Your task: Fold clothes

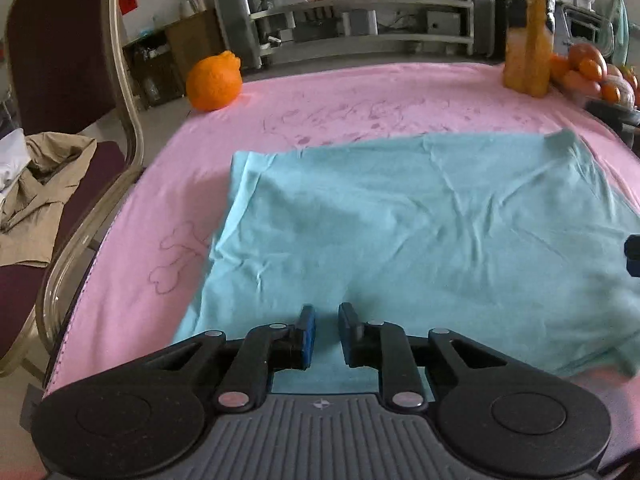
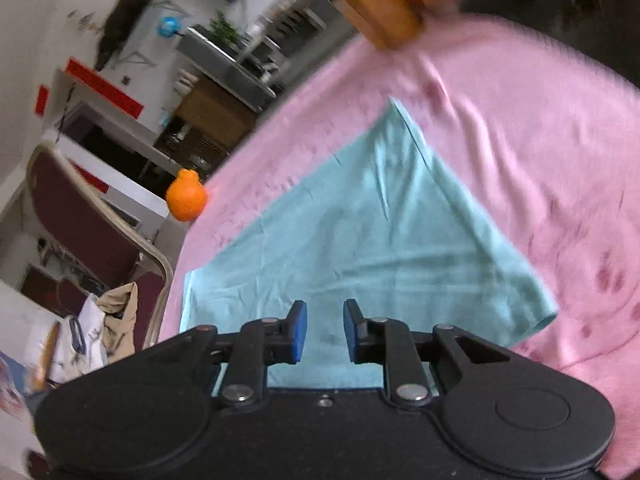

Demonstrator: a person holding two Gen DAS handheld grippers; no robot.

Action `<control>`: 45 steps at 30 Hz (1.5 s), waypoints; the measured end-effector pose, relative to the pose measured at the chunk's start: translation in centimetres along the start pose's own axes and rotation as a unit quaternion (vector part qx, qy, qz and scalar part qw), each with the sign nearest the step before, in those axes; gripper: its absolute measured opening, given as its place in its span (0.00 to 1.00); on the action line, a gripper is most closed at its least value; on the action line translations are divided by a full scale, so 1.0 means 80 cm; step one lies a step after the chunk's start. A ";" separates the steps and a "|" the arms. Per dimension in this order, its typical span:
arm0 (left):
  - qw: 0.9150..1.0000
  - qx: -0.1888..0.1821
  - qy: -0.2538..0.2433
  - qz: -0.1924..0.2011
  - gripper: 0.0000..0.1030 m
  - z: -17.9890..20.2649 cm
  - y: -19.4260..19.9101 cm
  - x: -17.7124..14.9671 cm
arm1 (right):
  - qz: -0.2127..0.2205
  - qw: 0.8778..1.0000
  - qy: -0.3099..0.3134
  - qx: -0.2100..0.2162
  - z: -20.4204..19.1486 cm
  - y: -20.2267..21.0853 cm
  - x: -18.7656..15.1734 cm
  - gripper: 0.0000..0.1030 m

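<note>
1. On the table covered by a pink cloth with faint darker line drawings [image 1: 132, 264], a light teal fabric garment [image 1: 400, 216] lies spread flat with fine creases, its left edge folded straight and one far corner slightly turned up.
2. The left gripper [image 1: 326, 334] hangs over the near edge of the teal garment; its blue-padded jaws stand a little apart with nothing between them.
3. The right gripper [image 2: 325, 332] is also over the garment's near part, jaws slightly parted and empty; its view is tilted and blurred.
4. A bumpy orange citrus fruit [image 1: 214, 82] sits at the far left corner of the pink cloth, well apart from the garment.
5. A tall yellow-orange object with a dark panel [image 1: 528, 28] stands at the far right corner; I cannot tell what it is.
6. Just beside it, a pile of oranges [image 1: 588, 70] sits at the table's right edge; whatever holds them is too blurred to make out.
7. To the left, a maroon chair with a pale metal frame [image 1: 60, 40] holds crumpled beige clothing [image 1: 40, 184] on its seat.
8. No writing is readable anywhere.
</note>
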State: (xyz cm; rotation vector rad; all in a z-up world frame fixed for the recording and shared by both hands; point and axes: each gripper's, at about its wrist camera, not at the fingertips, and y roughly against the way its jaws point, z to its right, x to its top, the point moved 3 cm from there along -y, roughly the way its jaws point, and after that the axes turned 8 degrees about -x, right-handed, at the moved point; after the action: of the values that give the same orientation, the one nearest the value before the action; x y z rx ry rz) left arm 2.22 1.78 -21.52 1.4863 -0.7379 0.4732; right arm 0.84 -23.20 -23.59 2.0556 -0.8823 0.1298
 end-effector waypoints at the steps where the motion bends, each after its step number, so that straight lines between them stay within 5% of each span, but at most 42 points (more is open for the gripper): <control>1: 1.000 0.002 -0.003 -0.005 0.20 -0.002 0.002 0.000 | -0.009 1.000 -0.006 -0.017 0.008 -0.005 -0.001 0.12; 3: 1.000 0.005 -0.003 -0.017 0.20 -0.006 0.009 -0.005 | -0.014 0.999 -0.022 -0.029 0.024 -0.005 -0.001 0.04; 8: 0.999 -0.003 0.006 -0.038 0.20 -0.014 0.032 -0.017 | -0.002 0.997 -0.052 -0.065 0.049 0.035 -0.008 0.08; 10: 0.998 -0.033 0.037 -0.040 0.19 -0.021 0.036 -0.017 | 0.034 0.995 -0.063 -0.066 0.055 0.065 -0.009 0.32; 12: 0.995 -0.061 0.065 -0.038 0.19 -0.025 0.038 -0.015 | 0.066 0.993 -0.081 -0.048 0.064 0.088 -0.011 0.40; 24: 0.994 -0.072 0.068 -0.044 0.20 -0.020 0.033 -0.016 | -0.016 0.988 -0.155 -0.008 0.079 0.055 -0.033 0.38; 31: 0.994 -0.071 0.068 -0.045 0.20 -0.019 0.032 -0.015 | -0.063 0.970 -0.226 0.058 0.088 0.037 -0.050 0.38; 38: 0.993 -0.075 0.075 -0.045 0.21 -0.020 0.032 -0.015 | 0.019 0.961 -0.270 0.062 0.087 0.036 -0.054 0.36; 42: 0.993 -0.078 0.081 -0.046 0.21 -0.023 0.031 -0.014 | -0.011 0.967 -0.244 0.069 0.071 0.024 -0.057 0.36; 45: 0.992 -0.081 0.083 -0.046 0.21 -0.025 0.031 -0.014 | 0.046 0.964 -0.262 0.024 0.080 0.034 -0.048 0.34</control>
State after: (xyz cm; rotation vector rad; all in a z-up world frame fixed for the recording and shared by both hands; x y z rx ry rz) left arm -0.04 4.06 -20.38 1.3067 -0.5604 0.4508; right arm -5.19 -26.99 -27.19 2.1283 -1.3034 -0.3638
